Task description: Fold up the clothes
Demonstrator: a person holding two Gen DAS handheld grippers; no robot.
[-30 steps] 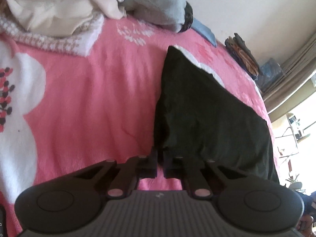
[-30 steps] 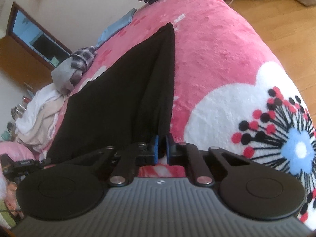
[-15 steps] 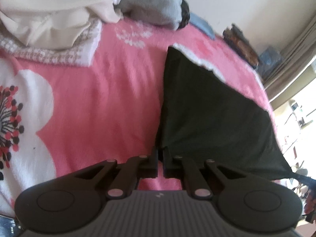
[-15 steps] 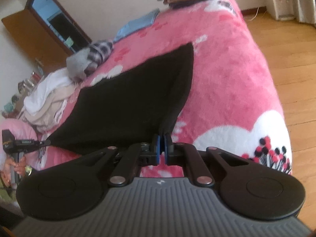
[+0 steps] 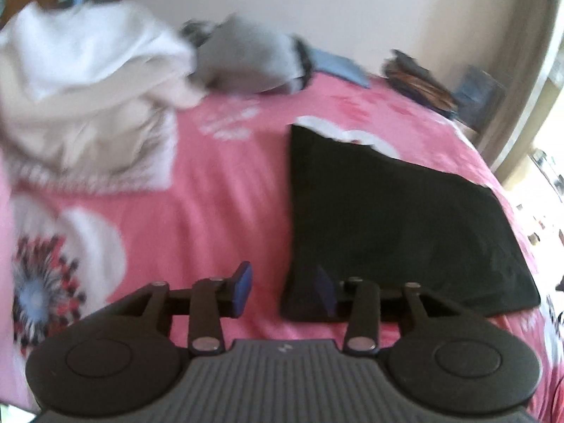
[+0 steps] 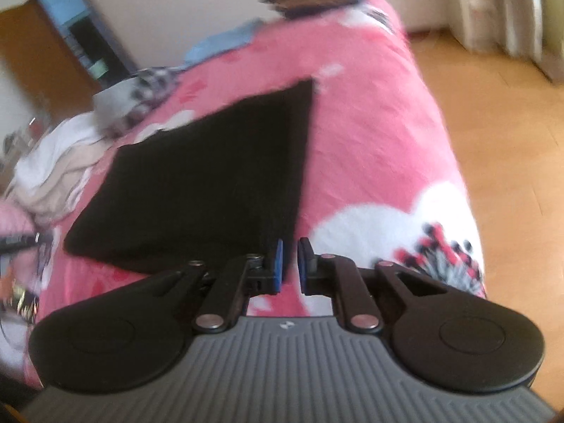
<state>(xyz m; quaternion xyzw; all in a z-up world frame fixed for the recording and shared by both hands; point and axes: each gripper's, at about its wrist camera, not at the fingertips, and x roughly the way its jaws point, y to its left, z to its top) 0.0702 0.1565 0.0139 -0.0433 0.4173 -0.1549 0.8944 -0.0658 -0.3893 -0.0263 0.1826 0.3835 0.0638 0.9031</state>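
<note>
Left-wrist view, left to right: a heap of white and beige clothes [image 5: 88, 105] lies on the pink blanket [image 5: 218, 204], with a grey garment [image 5: 246, 63] just beside it and a small dark stack [image 5: 419, 81] near the far edge; all stand well apart from the black garment [image 5: 387, 218], which lies flat and folded on the blanket, so nothing appears to block the next move; the left gripper [image 5: 282, 287] has just been opening, its jaws stand wide apart, and the garment's near corner lies against the right-hand finger with nothing pinched

Right-wrist view, left to right: the same heap shows at the left margin; the black garment [image 6: 211, 176] spreads toward the blanket's edge, beyond which lies the wooden floor [image 6: 493, 105]; the right gripper [image 6: 289, 264] has just been opening, a narrow gap shows between its pads, and the garment's near corner sits just beside the left pad, apparently released

Likely hazards: a corner may cling to a pad as a gripper withdraws, dragging the fold open; the frames are blurred, so contact at either corner is uncertain; the garment rests near the bed's floor side, so a tug that way could slide it off
</note>
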